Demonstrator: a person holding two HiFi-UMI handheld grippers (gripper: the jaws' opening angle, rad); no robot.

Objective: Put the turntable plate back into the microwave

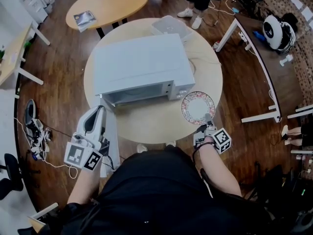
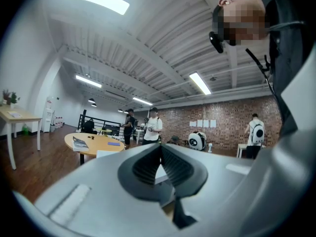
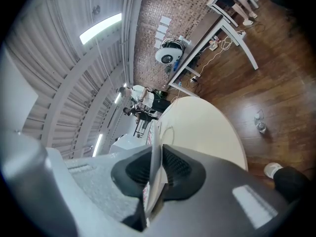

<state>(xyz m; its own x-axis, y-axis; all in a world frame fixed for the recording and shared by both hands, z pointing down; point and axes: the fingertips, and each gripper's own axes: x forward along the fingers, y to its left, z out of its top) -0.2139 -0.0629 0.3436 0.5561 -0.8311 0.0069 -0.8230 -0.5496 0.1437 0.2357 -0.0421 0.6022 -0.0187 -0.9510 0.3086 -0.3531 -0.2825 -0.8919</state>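
**Plate lifted, not yet in the microwave**

Your right gripper (image 1: 209, 123) has its fingers clamped on the near rim of the turntable plate (image 1: 197, 106). The right gripper view shows the plate (image 3: 156, 152) edge-on between the pads. In the head view the plate sits right of centre, just beside the lower right corner of the microwave (image 1: 142, 65). It looks to be held over the surface (image 1: 156, 124), though whether its far edge rests there you cannot tell.

The microwave door (image 1: 112, 136) appears swung open toward the lower left of the frame, and the dark cavity shows along the front edge. Your left gripper (image 1: 96, 115) is beside that door. In the left gripper view its fingers (image 2: 148, 164) are together with nothing visibly caught between them.

So, by my reading, the opening and the pick-up are done. What remains is the main part: carry the plate left to the opening, slide it in level, seat it on its hub, let go and back out. Whether the cavity floor is ready cannot be seen from here.
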